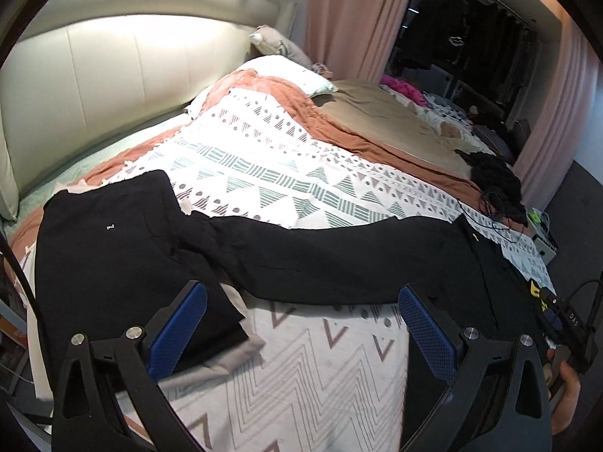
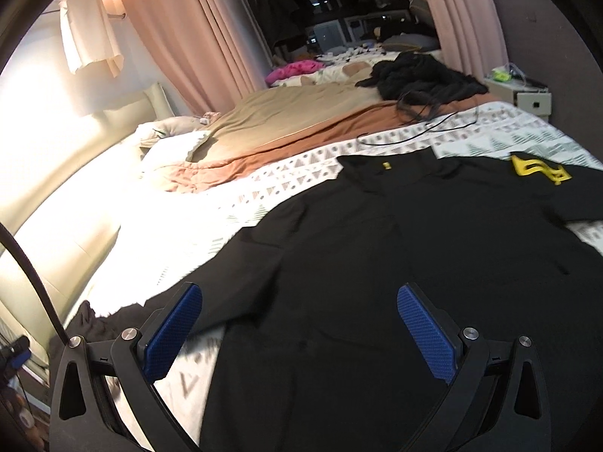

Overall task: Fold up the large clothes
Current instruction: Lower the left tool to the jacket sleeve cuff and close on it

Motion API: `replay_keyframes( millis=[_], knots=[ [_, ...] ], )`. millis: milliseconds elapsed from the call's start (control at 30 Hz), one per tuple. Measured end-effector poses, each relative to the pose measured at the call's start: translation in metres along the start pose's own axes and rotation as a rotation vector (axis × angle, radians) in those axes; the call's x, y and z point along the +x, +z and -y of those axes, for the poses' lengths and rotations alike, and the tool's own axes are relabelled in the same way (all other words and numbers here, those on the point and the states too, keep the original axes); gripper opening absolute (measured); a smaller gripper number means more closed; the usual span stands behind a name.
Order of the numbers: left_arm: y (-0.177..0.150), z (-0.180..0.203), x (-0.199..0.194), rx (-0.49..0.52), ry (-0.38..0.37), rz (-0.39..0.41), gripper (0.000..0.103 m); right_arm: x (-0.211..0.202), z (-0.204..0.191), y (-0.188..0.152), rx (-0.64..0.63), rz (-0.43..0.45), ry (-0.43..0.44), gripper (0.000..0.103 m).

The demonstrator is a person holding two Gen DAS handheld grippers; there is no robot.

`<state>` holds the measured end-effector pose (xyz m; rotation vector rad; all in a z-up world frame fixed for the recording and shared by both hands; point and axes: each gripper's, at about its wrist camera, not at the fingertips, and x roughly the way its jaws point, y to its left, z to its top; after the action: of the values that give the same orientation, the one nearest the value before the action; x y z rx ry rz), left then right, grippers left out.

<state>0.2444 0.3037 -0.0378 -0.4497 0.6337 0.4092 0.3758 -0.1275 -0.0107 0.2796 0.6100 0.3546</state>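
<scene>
A large black shirt with a yellow logo lies spread flat on the patterned white blanket. Its long sleeve stretches across the left wrist view toward a folded black garment at the left. My left gripper is open and empty, hovering just above the sleeve's near edge. My right gripper is open and empty above the shirt's body. The right gripper's body shows at the right edge of the left wrist view, held by a hand.
A white padded headboard stands behind the bed. Pillows, a tan sheet and a rust blanket lie further back. A crumpled black pile with cords sits at the far side, near a white nightstand. Pink curtains hang behind.
</scene>
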Motion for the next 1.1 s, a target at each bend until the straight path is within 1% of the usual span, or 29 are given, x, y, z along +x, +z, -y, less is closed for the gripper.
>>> replay_keyframes(
  millis=[67,167,267,333,400,467,533,600,667,800,833,867,900,967,1033,1067,1100],
  knots=[
    [0.008,-0.013,0.01,-0.026,0.023,-0.011,0.103,0.011,-0.003,0.005,-0.001,-0.012,0.006,0.103],
    [0.02,-0.031,0.03,-0.06,0.037,-0.032,0.103,0.031,-0.002,0.015,-0.02,-0.039,0.005,0.103],
    [0.031,-0.05,0.054,-0.103,0.035,-0.061,0.103,0.041,-0.001,0.016,-0.028,-0.065,0.013,0.103],
    [0.036,-0.061,0.07,-0.122,0.054,-0.083,0.103,0.048,-0.006,0.016,-0.04,-0.076,0.018,0.103],
    [0.04,-0.069,0.086,-0.124,0.071,-0.106,0.103,0.054,-0.004,0.013,-0.05,-0.098,0.019,0.103],
    [0.043,-0.073,0.106,-0.108,0.096,-0.134,0.103,0.057,0.0,0.011,-0.049,-0.119,0.02,0.103],
    [0.045,-0.074,0.123,-0.069,0.129,-0.169,0.102,0.058,0.006,0.011,-0.053,-0.135,0.011,0.103],
    [0.046,-0.076,0.14,-0.022,0.174,-0.208,0.098,0.056,0.012,0.01,-0.049,-0.15,-0.007,0.103],
    [0.047,-0.078,0.156,0.014,0.21,-0.245,0.096,0.054,0.018,0.01,-0.038,-0.167,-0.017,0.103],
    [0.047,-0.084,0.183,0.077,0.291,-0.309,0.094,0.05,0.015,0.015,-0.03,-0.177,-0.029,0.103],
    [0.047,-0.086,0.188,0.082,0.301,-0.323,0.092,0.047,0.016,0.016,-0.028,-0.176,-0.03,0.103],
    [0.046,-0.087,0.194,0.091,0.314,-0.34,0.086,0.045,0.015,0.016,-0.029,-0.175,-0.031,0.103],
    [0.045,-0.087,0.198,0.105,0.329,-0.352,0.082,0.046,0.013,0.015,-0.033,-0.174,-0.033,0.103],
    [0.044,-0.085,0.204,0.141,0.355,-0.368,0.08,0.047,0.008,0.015,-0.04,-0.173,-0.043,0.103],
    [0.042,-0.083,0.209,0.175,0.393,-0.385,0.069,0.053,0.005,0.016,-0.039,-0.175,-0.049,0.103],
    [0.041,-0.083,0.212,0.188,0.42,-0.396,0.058,0.058,0.003,0.016,-0.037,-0.177,-0.05,0.103],
    [0.041,-0.084,0.213,0.196,0.434,-0.401,0.055,0.057,0.005,0.015,-0.031,-0.182,-0.053,0.103]
  ],
)
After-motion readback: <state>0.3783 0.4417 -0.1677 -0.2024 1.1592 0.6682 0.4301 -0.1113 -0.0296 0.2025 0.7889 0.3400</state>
